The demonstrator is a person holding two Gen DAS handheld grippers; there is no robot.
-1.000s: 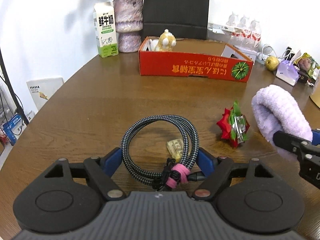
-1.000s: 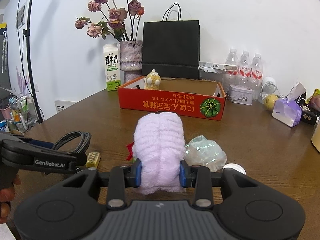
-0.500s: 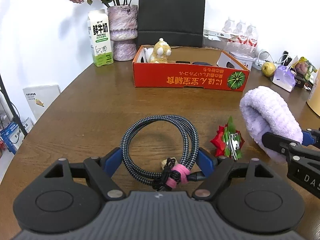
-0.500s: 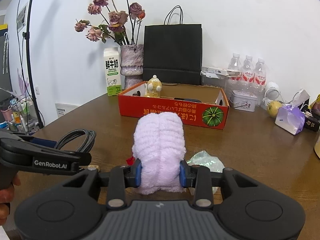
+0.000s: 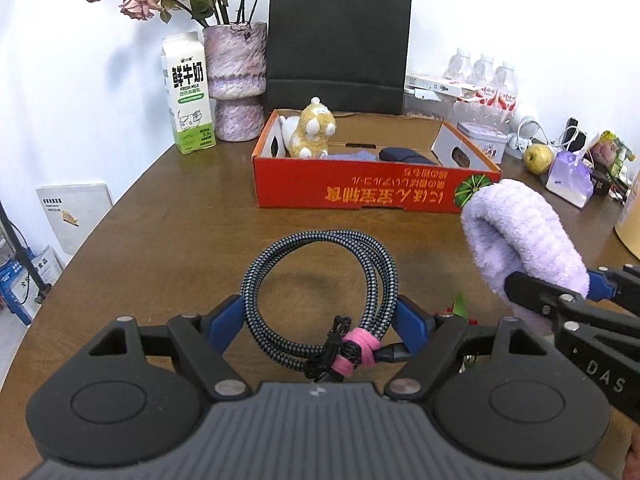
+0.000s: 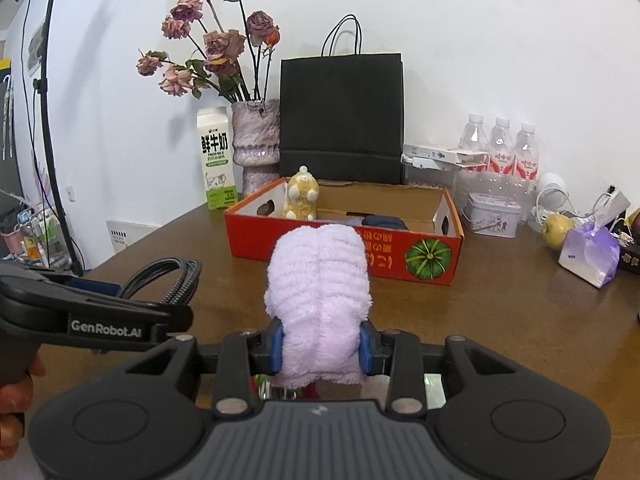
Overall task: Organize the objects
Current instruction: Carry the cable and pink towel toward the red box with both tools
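Observation:
My left gripper (image 5: 318, 316) is shut on a coil of braided black-and-white cable (image 5: 376, 264) bound with a pink tie, its blue pads pressing both sides of the loop above the brown table (image 5: 180, 240). My right gripper (image 6: 321, 344) is shut on a rolled fluffy lavender cloth (image 6: 320, 280), which also shows at the right of the left wrist view (image 5: 516, 232). Ahead stands a red cardboard box (image 5: 360, 196) (image 6: 400, 256) with a yellow plush toy (image 5: 314, 128) and dark items inside. The two grippers are side by side, left gripper (image 6: 120, 320) beside the cloth.
Behind the box stand a milk carton (image 5: 186, 92), a vase of dried roses (image 5: 236, 80) and a black paper bag (image 5: 340, 44). Water bottles (image 5: 484, 76), a tin (image 5: 484, 140), a pear (image 5: 538, 158) and a purple packet (image 5: 568, 180) crowd the back right. A green leaf tip (image 5: 460, 304) peeks beside my left finger.
Both grippers have risen and moved toward the red box, still holding cable and cloth. The red-green bow and small yellow item on the table have slipped under the grippers.

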